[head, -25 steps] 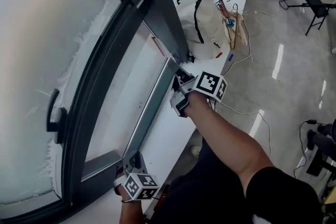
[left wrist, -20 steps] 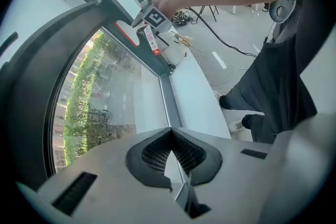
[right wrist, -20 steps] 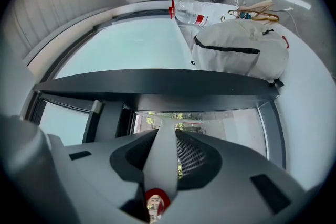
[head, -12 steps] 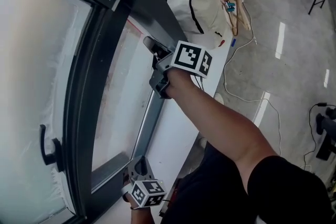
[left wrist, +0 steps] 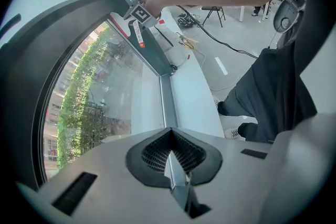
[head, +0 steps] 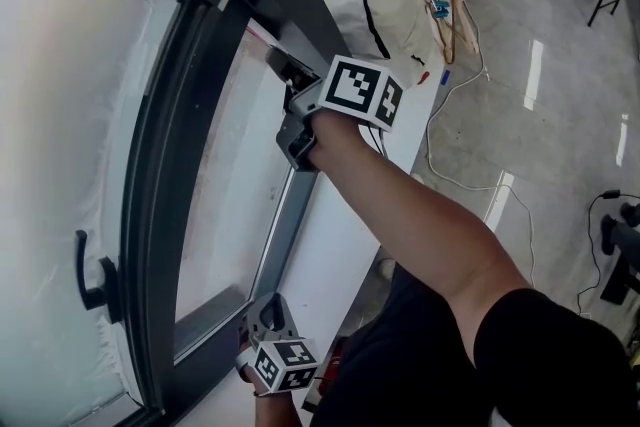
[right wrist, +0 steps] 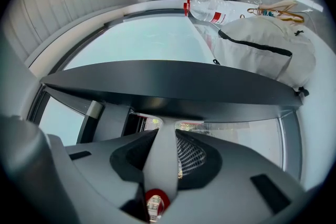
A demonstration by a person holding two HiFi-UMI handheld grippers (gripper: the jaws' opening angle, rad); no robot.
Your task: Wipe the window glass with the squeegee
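My right gripper (head: 298, 110) is raised against the upper right part of the window glass (head: 235, 185). It is shut on the squeegee (head: 288, 70). In the right gripper view the squeegee's pale handle (right wrist: 160, 165) with its red end sits clamped between the jaws, and its long dark blade (right wrist: 173, 86) lies across the pane. The left gripper view shows that same squeegee (left wrist: 137, 34) high on the glass (left wrist: 100, 97). My left gripper (head: 262, 317) is low by the bottom of the dark window frame (head: 190, 165), shut with nothing held.
A beige hat (head: 395, 20) and wooden hangers (head: 450, 15) lie on the white sill (head: 330, 245) beyond my right arm. A water bottle (right wrist: 210, 8) lies further along. A dark window handle (head: 90, 280) sticks out at the left. Cables trail on the floor (head: 560, 115).
My right gripper has lifted the squeegee from the sill corner up along the glass toward the top of the pane. The left gripper has stayed by the lower frame.
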